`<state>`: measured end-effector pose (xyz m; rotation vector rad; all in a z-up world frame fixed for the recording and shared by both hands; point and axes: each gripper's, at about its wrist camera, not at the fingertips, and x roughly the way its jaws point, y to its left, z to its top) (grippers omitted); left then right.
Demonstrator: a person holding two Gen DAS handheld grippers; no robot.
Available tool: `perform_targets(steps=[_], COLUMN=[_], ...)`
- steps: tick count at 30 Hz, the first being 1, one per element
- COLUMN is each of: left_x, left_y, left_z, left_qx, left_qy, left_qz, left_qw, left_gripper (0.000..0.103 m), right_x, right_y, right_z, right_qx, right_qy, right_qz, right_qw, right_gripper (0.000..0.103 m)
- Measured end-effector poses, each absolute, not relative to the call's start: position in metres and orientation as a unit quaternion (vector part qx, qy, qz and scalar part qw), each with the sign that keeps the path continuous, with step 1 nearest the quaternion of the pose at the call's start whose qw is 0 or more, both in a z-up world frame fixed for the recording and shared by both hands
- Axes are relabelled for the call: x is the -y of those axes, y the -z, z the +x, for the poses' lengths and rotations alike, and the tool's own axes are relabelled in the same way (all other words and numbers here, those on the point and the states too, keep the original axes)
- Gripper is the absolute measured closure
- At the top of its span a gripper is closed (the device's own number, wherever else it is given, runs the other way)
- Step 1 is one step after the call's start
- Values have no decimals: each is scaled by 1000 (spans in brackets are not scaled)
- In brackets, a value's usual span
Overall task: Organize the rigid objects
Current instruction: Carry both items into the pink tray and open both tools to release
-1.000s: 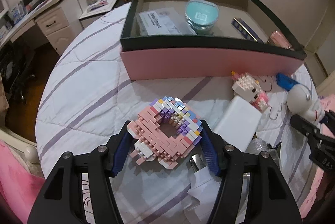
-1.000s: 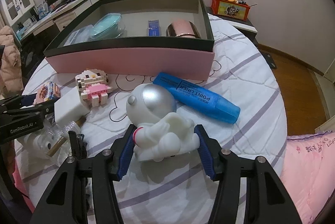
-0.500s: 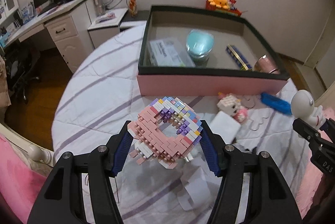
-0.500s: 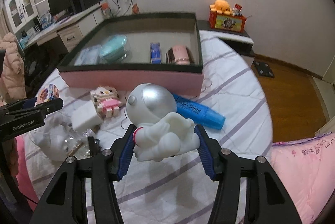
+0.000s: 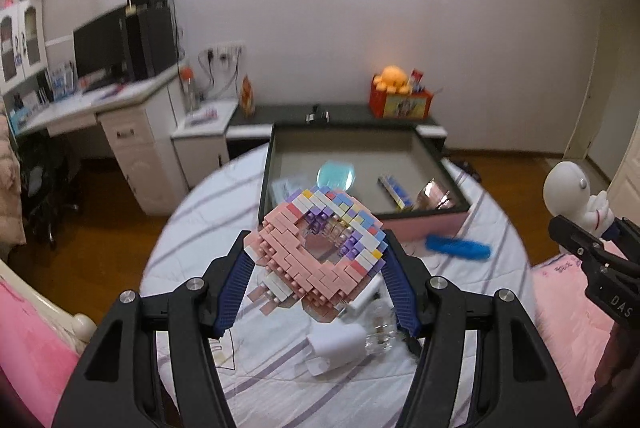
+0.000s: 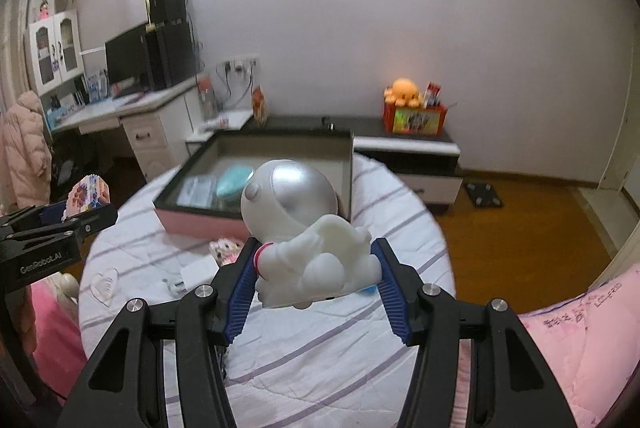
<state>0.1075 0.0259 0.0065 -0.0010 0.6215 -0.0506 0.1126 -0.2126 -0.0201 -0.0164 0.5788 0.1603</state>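
My left gripper is shut on a pink and pastel brick-built ring and holds it high above the round bed. My right gripper is shut on a white astronaut figure with a silver helmet, also lifted; the astronaut also shows at the right of the left wrist view. The pink box with a dark rim lies beyond, holding a teal lidded container, a blue flat pack and a shiny pink tin.
A blue marker lies on the striped bedspread by the box. A brick cat figure, a white block and a clear item lie below. A desk and low cabinet stand behind.
Both grippers have risen well above the bed with their objects held; the box and loose items now look smaller and farther below.
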Motion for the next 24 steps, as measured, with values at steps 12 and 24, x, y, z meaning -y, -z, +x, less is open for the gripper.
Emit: perform_targets(steps=[12,24], left_x=[-18,-19], left_y=[-38,-38], left_z=[59,55], left_qx=[-245,-245], left_qy=[27,21], left_qz=[9,8], left_qw=[969,969], left_gripper=[40,40], right_x=[216,220], right_y=[-8,-12], right_z=[70,59], right_qx=[-231,-223], right_qy=[-74,-75], right_qz=[-2,-1], right_qw=[970,972], right_gripper=[46,46])
